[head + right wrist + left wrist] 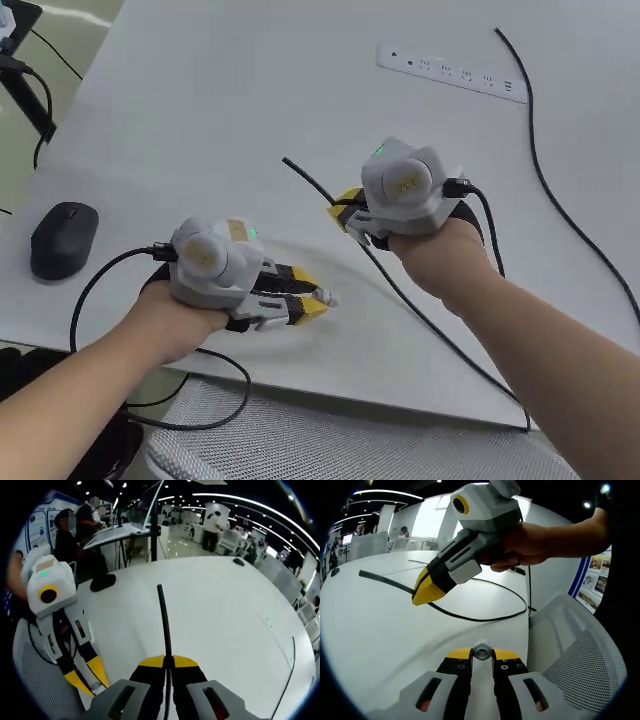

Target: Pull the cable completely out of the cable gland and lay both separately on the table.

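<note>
Black cable (164, 620) free of grey gland (481, 649).
Left hand-held gripper (482, 656) pinches round gland; right hand-held gripper (168, 661) clamps cable lengthwise, tip forward.

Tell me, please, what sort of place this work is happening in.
Probably an open-plan office or lab: a white table with a power strip and computer mouse on it, and further desks with people behind.

Open-plan office: desks (118, 532), strip lights (235, 499).
</note>
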A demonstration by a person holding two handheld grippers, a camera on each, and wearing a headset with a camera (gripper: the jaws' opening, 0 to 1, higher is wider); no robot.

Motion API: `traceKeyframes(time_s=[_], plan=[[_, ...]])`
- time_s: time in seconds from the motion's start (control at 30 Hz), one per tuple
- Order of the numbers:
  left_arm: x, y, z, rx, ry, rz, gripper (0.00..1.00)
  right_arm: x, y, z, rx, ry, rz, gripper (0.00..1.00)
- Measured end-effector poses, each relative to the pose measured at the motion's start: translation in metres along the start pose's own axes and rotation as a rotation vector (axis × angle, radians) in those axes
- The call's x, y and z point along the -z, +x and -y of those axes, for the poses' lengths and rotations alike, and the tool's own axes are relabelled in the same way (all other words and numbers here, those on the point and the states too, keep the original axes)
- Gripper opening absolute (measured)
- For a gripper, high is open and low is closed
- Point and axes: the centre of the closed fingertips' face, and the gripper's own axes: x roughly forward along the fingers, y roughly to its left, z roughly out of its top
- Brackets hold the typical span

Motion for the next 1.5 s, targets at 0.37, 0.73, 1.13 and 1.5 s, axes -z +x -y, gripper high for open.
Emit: traceKeyframes(time_s=[0.37, 0.73, 1.13, 1.5], plan=[[0.017, 0.006, -0.011, -0.02, -0.015, -0.018, 0.15, 0.014, 0.039, -0.033, -0.13, -0.156, -0.072, 0.0], [0.031, 0.01, -0.018, -0.019, -0.052, -0.029, 0.15, 0.028, 0.058, -0.054, -0.208, -0.262, -0.126, 0.0], [0.038, 0.014, -0.022, -0.02, -0.045, -0.054, 0.15, 0.034, 0.064, -0.057, -0.226, -0.25, -0.141, 0.0], [0.044, 0.015, -0.021, -0.03, -0.011, -0.085, 0.16, 0.037, 0.064, -0.062, -0.219, -0.275, -0.148, 0.0]])
